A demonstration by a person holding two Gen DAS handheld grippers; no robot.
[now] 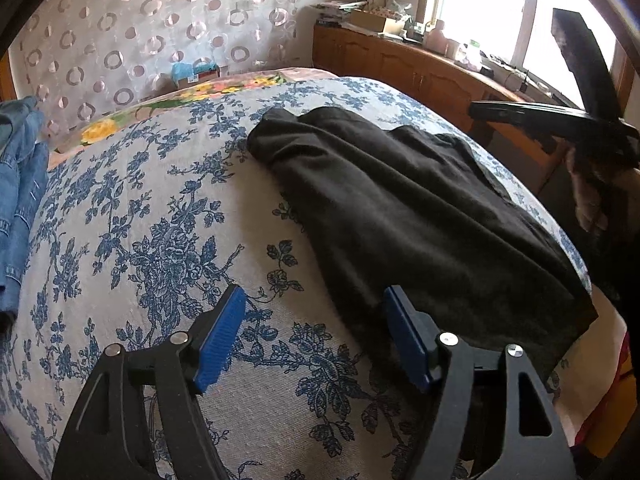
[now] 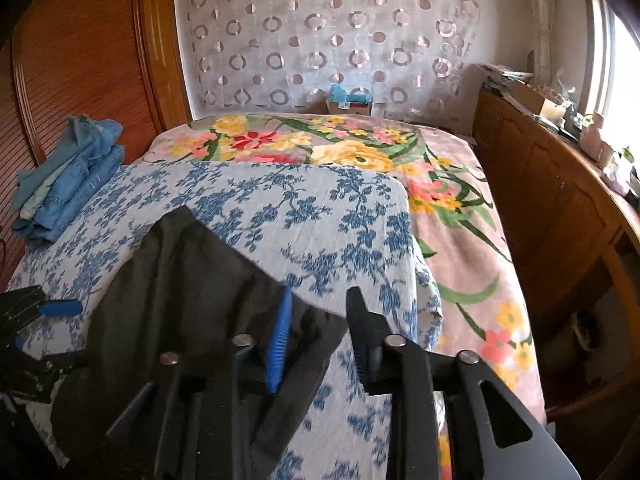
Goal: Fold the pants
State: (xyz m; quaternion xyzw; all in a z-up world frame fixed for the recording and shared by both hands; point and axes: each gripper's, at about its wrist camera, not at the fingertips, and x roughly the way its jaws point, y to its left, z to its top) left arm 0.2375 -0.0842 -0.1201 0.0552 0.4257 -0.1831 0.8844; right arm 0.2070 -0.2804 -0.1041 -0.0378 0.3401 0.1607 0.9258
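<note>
Right tool [image 2: 320,340] blurred, apparently clear of the pants [image 2: 192,280].

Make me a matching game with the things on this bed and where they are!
Things:
1. black pants
2. jeans pile
3. blue-flower sheet
4. flower blanket

Places:
A. spread under the pants
B. at the bed's edge by the wooden door
C. lying flat in the middle of the sheet
D. covering the far end of the bed, partly under the sheet

Pairs: 1-C, 2-B, 3-A, 4-D
</note>
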